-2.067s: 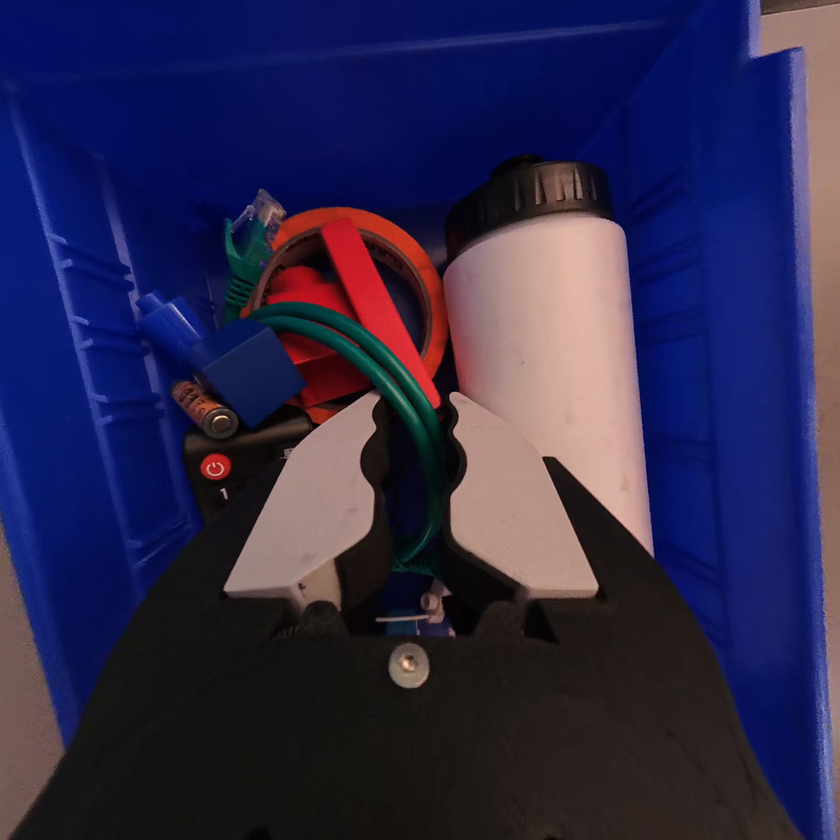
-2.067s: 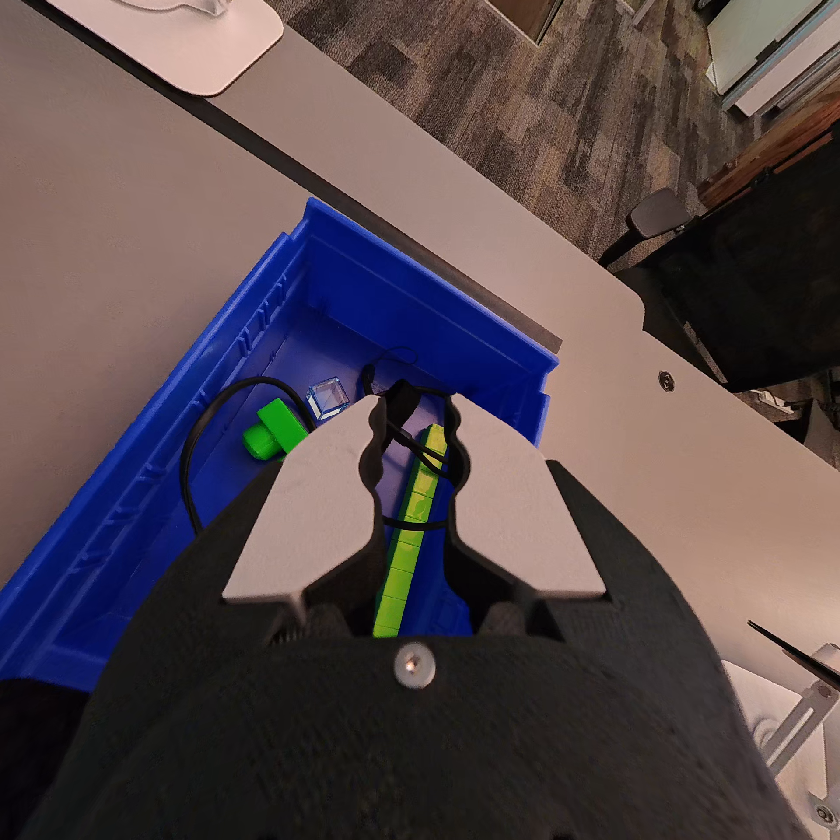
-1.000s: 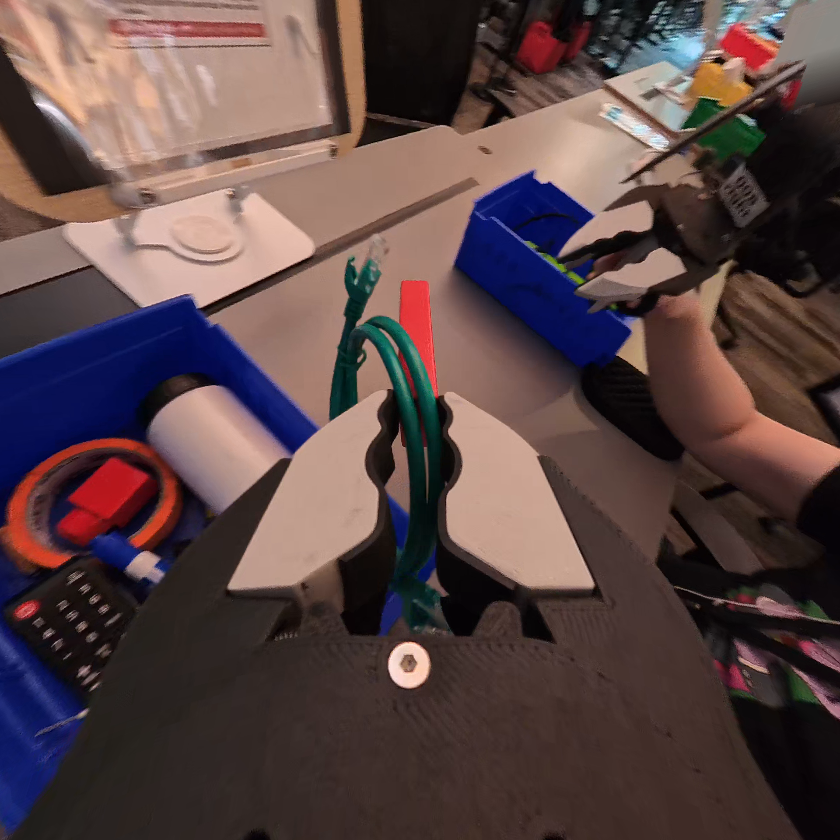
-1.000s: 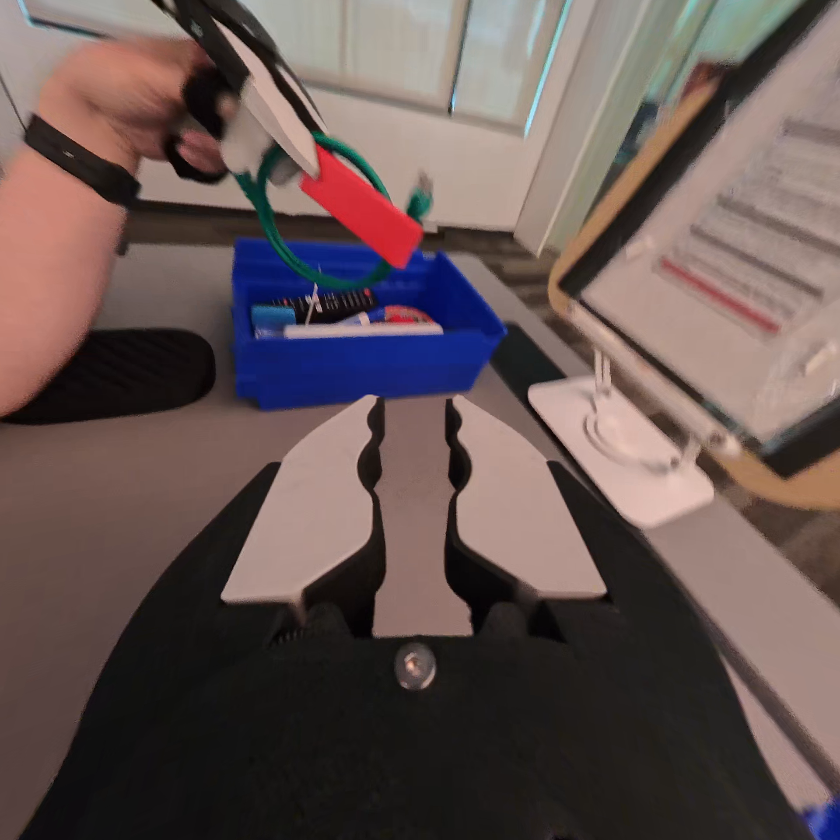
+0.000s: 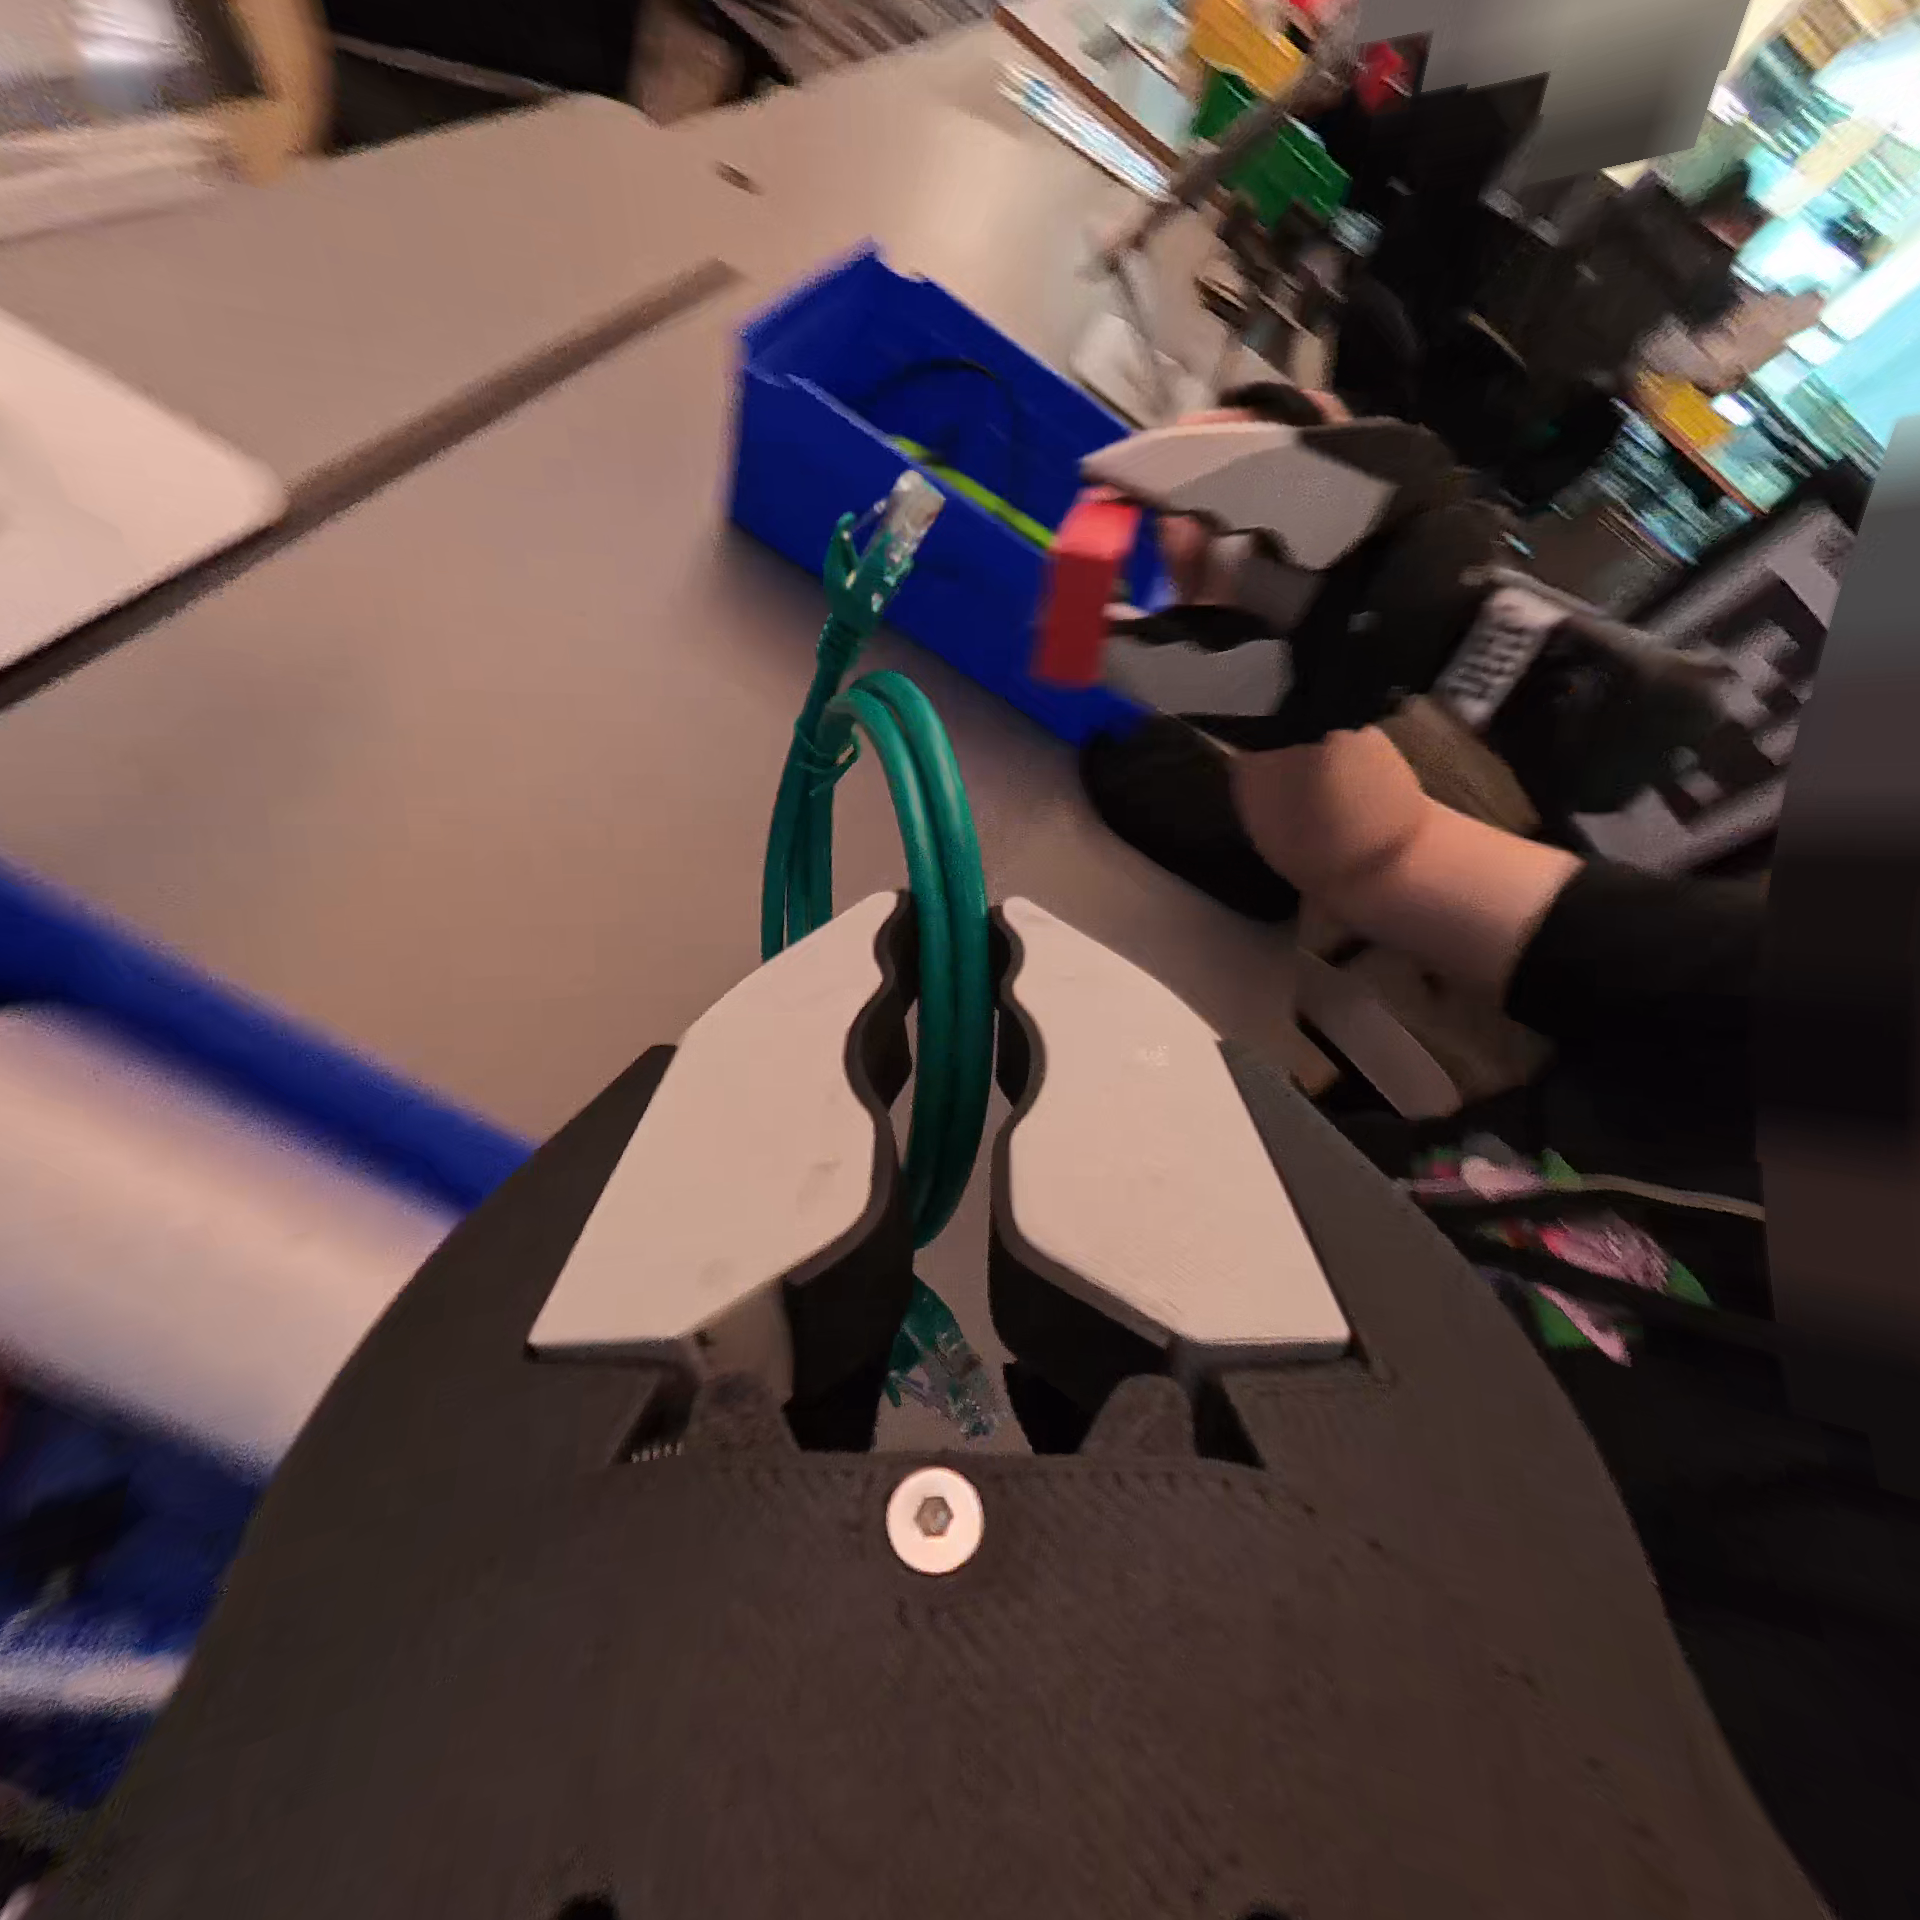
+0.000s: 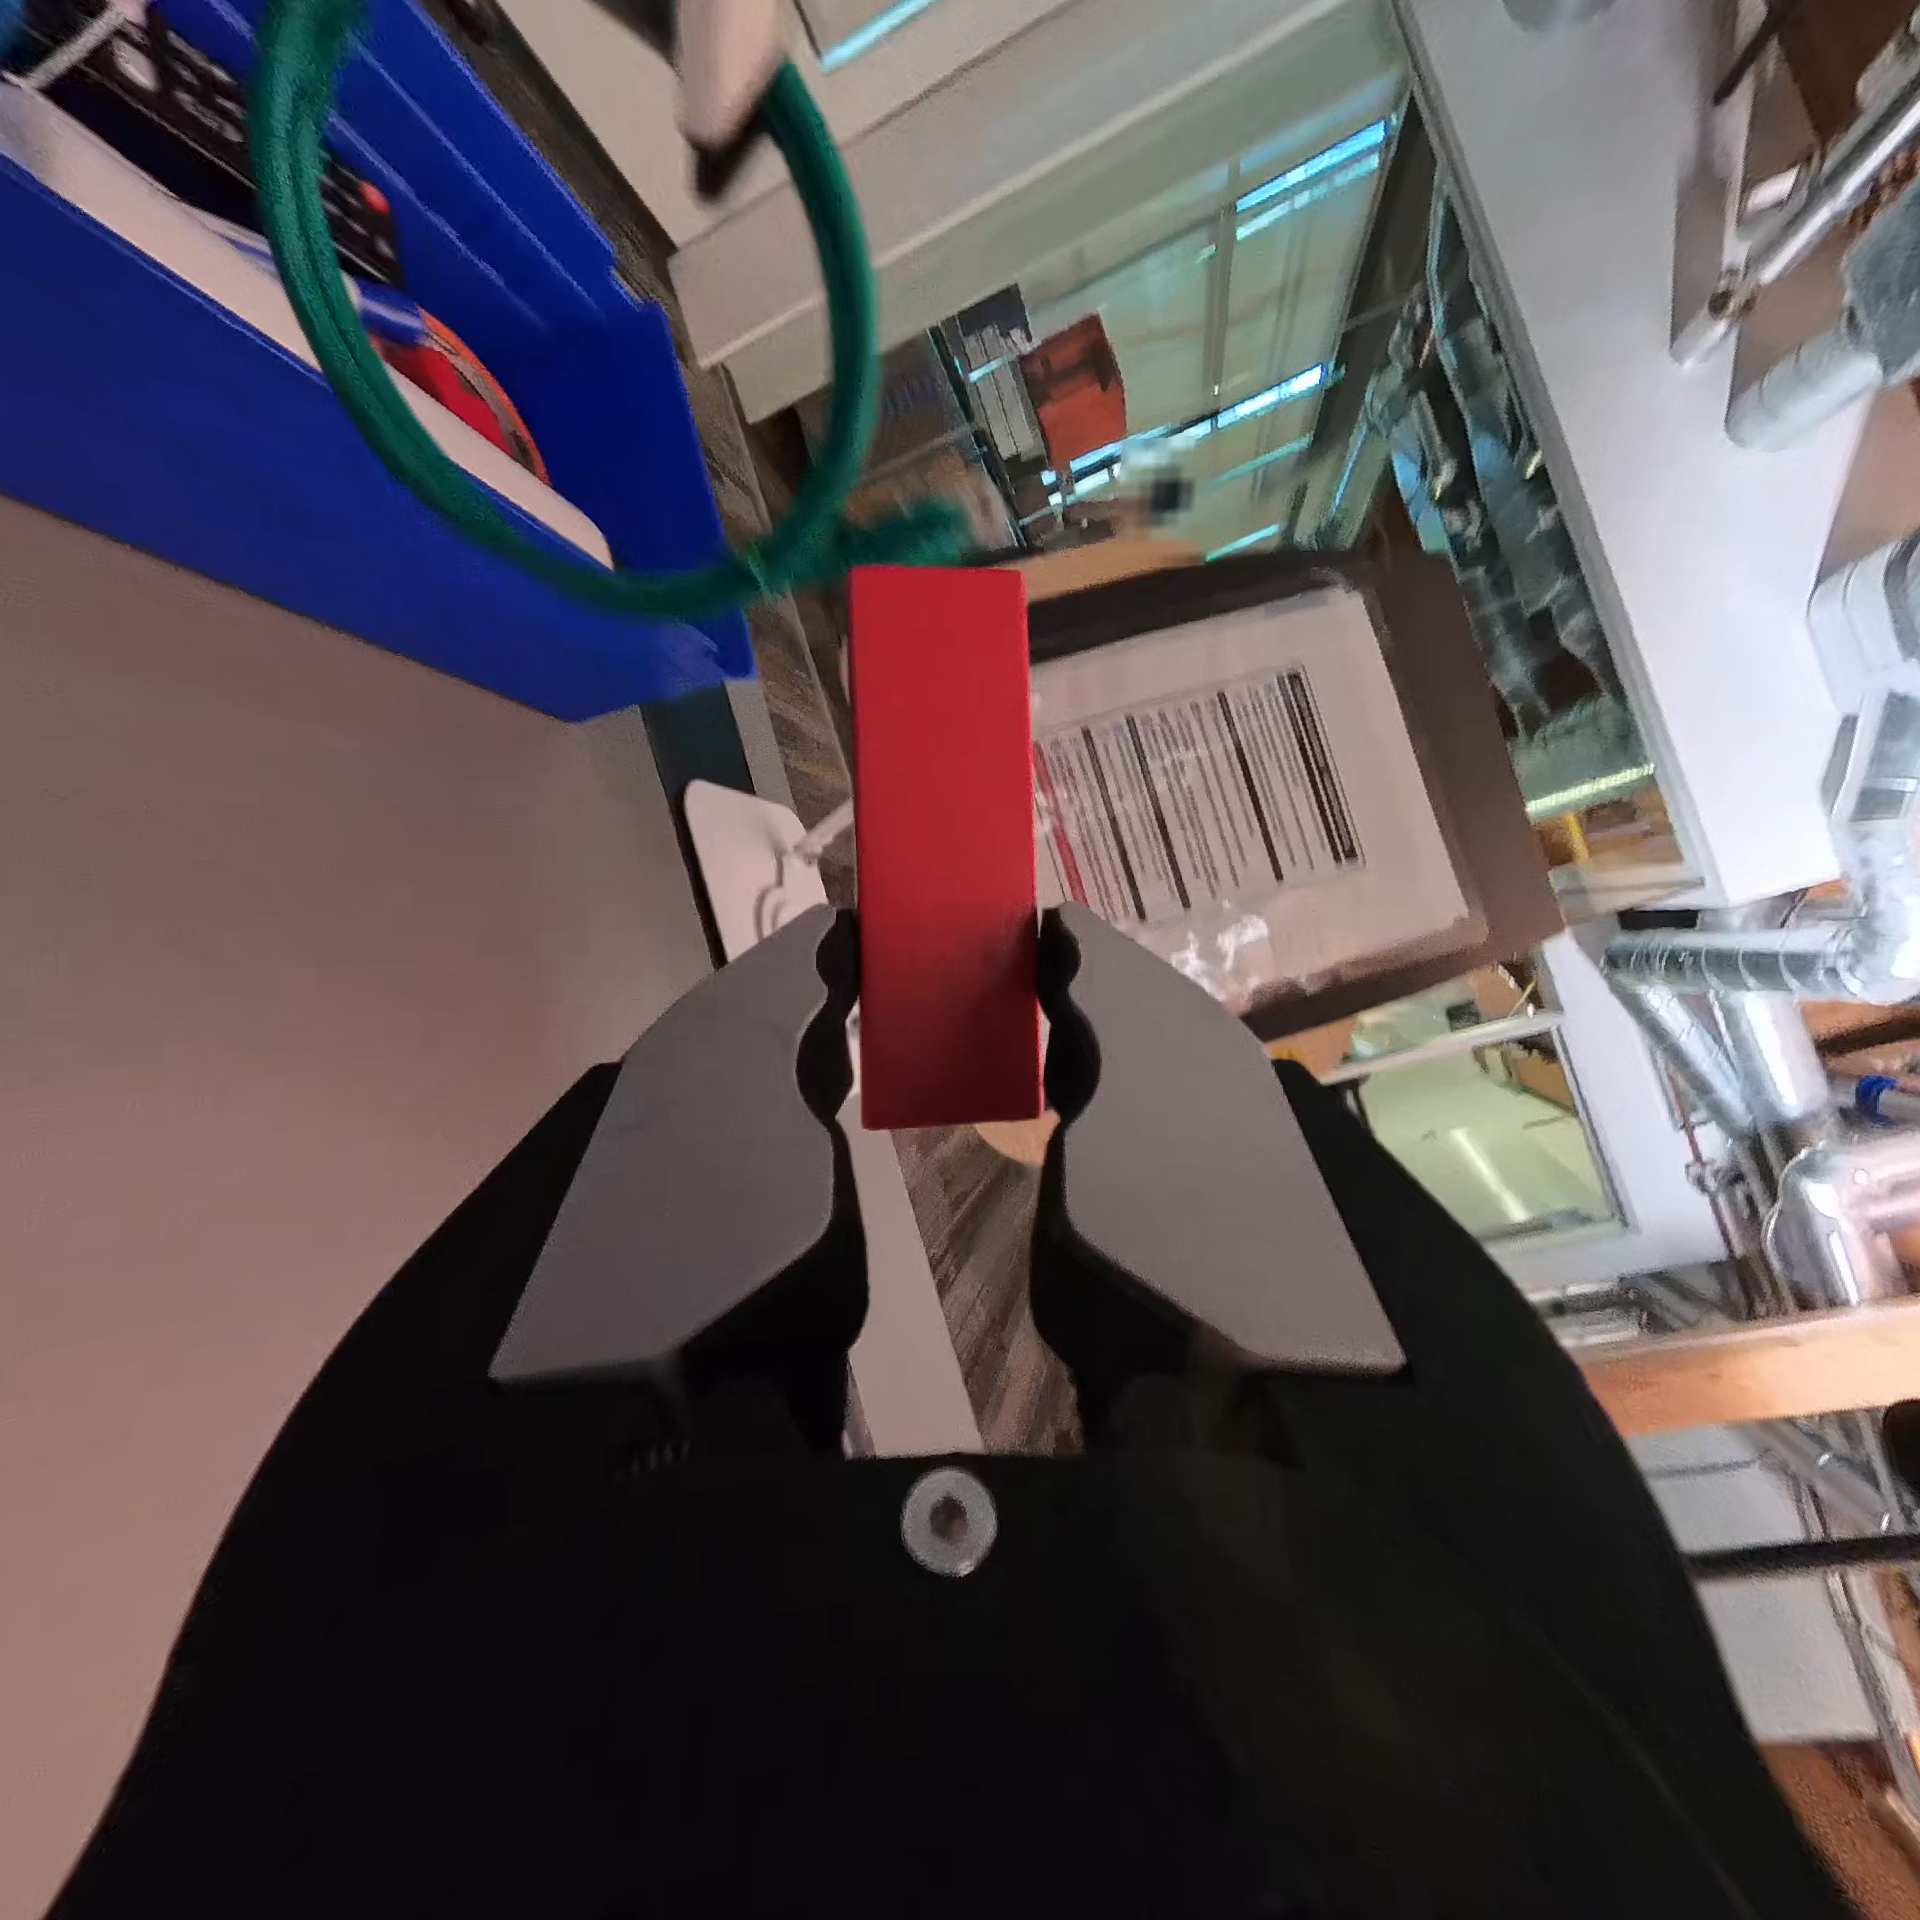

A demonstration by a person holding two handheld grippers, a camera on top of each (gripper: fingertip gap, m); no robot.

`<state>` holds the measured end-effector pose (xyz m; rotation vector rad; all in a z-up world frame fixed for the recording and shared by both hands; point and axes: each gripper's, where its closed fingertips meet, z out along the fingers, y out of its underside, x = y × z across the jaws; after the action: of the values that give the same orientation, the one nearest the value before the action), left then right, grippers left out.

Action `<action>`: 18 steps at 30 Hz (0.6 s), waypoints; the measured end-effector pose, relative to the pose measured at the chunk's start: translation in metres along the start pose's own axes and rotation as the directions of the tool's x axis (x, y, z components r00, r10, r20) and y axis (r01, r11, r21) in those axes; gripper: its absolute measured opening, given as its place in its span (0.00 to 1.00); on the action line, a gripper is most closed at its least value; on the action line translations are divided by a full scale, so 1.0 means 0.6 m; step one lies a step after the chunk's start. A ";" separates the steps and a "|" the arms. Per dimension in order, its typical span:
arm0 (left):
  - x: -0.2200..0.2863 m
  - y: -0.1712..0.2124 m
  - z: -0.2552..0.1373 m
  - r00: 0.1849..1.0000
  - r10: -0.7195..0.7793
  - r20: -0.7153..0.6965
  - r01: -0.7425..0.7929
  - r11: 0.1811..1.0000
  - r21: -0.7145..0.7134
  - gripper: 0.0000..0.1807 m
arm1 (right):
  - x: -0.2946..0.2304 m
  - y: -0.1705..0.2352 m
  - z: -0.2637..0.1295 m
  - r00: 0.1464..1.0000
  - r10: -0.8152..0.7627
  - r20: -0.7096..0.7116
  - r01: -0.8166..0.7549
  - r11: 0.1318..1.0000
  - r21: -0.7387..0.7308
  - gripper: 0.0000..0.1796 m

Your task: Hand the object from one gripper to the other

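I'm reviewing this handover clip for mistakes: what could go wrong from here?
1. The right hand-held gripper grips only the near end of the red block; most of it sticks out, so it might pivot or slip.
2. The green cable, shut in the left hand-held gripper, loops right by the block's far end; whether they touch is unclear, and pulling apart might snag it.

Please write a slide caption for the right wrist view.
Right gripper grips a red block below the green cable.
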<state>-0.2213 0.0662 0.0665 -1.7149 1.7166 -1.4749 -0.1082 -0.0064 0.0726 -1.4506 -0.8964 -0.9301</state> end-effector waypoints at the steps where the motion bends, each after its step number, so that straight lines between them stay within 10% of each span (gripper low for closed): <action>1: -0.032 0.002 -0.021 0.995 -0.041 0.090 0.038 0.999 0.029 0.06 | 0.013 0.014 -0.003 1.000 0.016 -0.009 -0.016 1.000 -0.018 0.19; 9: -0.220 0.063 -0.127 0.815 -0.296 0.498 0.251 0.955 0.158 0.06 | 0.067 0.090 -0.023 0.997 0.067 -0.033 -0.071 0.990 -0.123 0.19; 14: -0.293 0.116 -0.137 0.618 -0.172 0.767 0.287 0.958 -0.016 0.06 | 0.066 0.116 -0.022 0.997 0.073 -0.019 -0.075 0.983 -0.170 0.19; 18: -0.282 0.101 -0.091 0.685 -0.253 0.683 0.323 0.946 0.027 0.15 | 0.061 0.127 -0.019 0.997 0.079 -0.006 -0.079 0.979 -0.186 0.19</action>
<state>-0.2576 0.2220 -0.0316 -2.2793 1.1564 -0.6775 -0.0244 -0.0224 0.0764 -1.6349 -0.7629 -0.9740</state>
